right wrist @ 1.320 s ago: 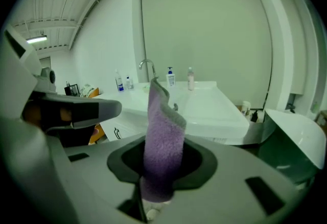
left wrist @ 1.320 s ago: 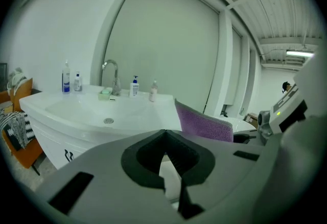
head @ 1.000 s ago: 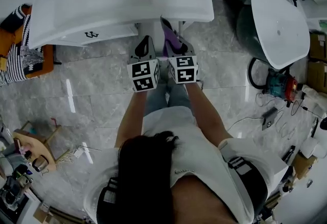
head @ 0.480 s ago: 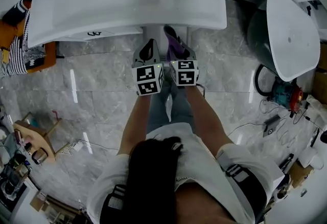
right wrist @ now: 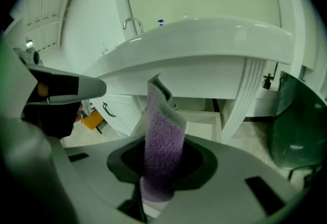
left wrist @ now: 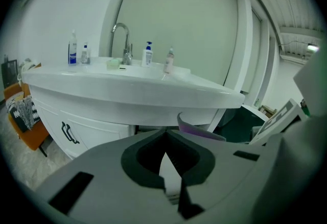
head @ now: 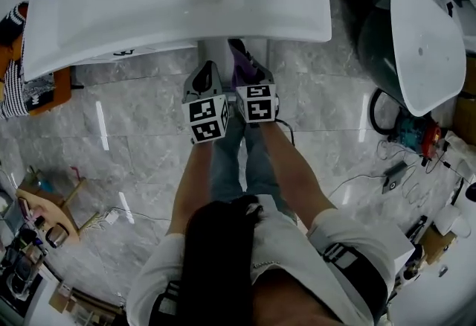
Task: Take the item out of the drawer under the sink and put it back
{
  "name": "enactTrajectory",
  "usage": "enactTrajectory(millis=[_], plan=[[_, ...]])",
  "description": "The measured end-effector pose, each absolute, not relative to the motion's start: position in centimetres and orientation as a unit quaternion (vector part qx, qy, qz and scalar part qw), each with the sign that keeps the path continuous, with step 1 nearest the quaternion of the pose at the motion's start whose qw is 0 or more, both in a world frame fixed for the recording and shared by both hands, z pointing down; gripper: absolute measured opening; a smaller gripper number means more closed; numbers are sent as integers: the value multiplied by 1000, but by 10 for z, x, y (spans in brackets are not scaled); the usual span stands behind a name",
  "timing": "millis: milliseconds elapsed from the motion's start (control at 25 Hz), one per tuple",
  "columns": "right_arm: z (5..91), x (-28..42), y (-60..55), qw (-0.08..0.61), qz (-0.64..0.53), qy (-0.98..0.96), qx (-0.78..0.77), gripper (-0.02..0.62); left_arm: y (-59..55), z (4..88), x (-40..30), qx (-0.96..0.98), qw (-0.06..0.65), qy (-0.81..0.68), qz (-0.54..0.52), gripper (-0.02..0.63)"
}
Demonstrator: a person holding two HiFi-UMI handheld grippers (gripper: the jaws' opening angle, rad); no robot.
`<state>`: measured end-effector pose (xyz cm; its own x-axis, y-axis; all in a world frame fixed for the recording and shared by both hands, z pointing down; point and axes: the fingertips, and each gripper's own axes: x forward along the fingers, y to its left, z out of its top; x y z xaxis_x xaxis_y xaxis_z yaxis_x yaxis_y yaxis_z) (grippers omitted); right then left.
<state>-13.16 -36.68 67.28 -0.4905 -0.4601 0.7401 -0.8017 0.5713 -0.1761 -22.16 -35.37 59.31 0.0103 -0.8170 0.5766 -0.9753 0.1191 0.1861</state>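
Right tongs are clamped on a purple cloth. The cloth stands up between the jaws. Left tongs are closed together with nothing in them. They sit just beside the right ones.

Over the last second both tongs have come down lower in front of the sink, side by side. The cloth has stayed in the same grip. So the cloth is out of the drawer and up in the air, not lying on anything. The drawer is white and open. It sits under the sink, right behind the cloth in the right gripper view. I think the taking-out part is done and the putting-back part has begun, because the cloth now looks about level with the drawer's open top.

The sink's front edge sticks out over the tongs, so a lift could bump it. The cloth must also get over the drawer's front wall. To the left is a shut cupboard door with a black handle, well apart from the tongs. To the right is a big tub, also well apart. The floor behind the tongs leaves room to pull back.
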Motion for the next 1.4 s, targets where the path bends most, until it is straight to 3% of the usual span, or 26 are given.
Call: enactTrajectory(millis=[480,1400], plan=[[709,-127,-380,355,265,-814,375,123,-347,641,-200,628,348,-681,143,3],[759,-138,-406,367,308,-790,383,123,-372,705,-216,612,394,-665,170,3]])
